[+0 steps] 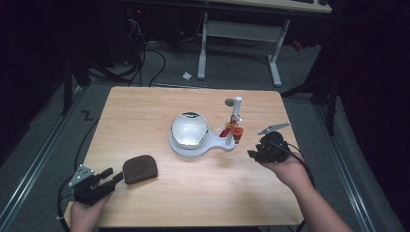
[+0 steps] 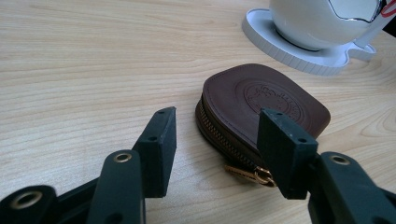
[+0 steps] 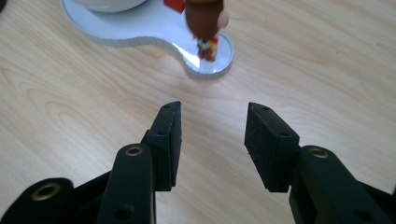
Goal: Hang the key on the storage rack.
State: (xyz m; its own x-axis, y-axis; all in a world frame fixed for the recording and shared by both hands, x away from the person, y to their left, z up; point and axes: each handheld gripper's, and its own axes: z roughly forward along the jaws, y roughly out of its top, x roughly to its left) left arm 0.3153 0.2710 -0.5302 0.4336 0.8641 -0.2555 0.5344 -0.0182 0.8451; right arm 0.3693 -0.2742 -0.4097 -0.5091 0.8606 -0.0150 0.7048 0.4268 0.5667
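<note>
My left tongs [image 2: 212, 149] gape beside the brown pouch [image 2: 261, 109]; right tongs [image 3: 212, 144] open, empty. Closing crooked, I'd likely push it away.

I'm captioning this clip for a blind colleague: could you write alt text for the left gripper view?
A brown zipped pouch lies on a wooden table, just beyond the open jaws of the left gripper, its brass zip pull toward the camera. Behind it, at the top right, a white bowl sits on a white base.

Bare wood lies ahead of the right tool [image 3: 212, 140]; the brown pouch [image 2: 261, 109] blocks the left tool [image 2: 217, 149].
</note>
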